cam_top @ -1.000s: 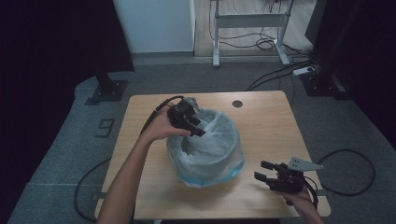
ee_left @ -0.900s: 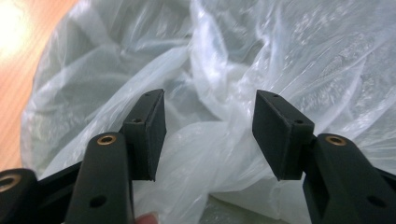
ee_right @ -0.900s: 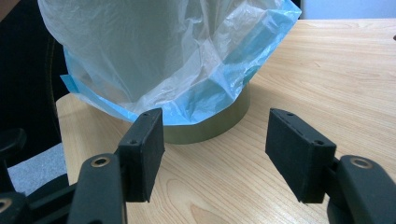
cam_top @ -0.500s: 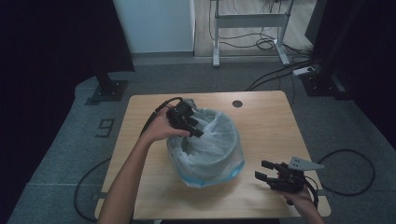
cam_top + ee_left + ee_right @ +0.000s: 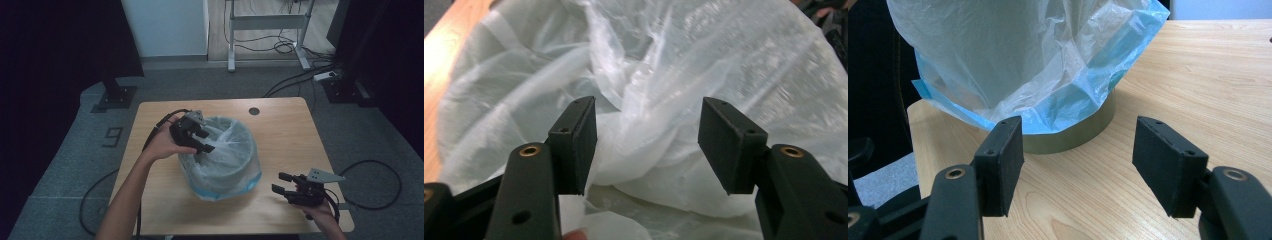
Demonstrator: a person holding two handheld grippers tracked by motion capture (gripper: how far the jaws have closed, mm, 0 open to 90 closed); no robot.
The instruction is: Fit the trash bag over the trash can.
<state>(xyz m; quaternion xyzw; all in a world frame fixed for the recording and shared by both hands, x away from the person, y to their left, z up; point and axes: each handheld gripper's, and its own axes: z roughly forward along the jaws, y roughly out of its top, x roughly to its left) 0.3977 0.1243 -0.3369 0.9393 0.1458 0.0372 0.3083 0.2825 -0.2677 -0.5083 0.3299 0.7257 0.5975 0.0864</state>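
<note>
Left gripper at the bin liner's rim, right gripper idle on the table.

High view: the left gripper (image 5: 200, 140) sits over the near-left rim of the plastic liner (image 5: 225, 150) that lines the waste bin (image 5: 220, 172); the right gripper (image 5: 286, 184) rests apart on the wooden table (image 5: 280, 130), jaws spread. Left gripper view: the jaws have just been opening, with crumpled liner (image 5: 649, 135) bulging between the fingers (image 5: 574, 145), not pinched. Right gripper view: the fingers (image 5: 1000, 160) stand apart with nothing between them, and the bin (image 5: 1073, 135) lies just beyond them.

Left hand-held gripper (image 5: 200, 142) jaws just opening, apart; right hand-held gripper (image 5: 282, 183) jaws apart
</note>
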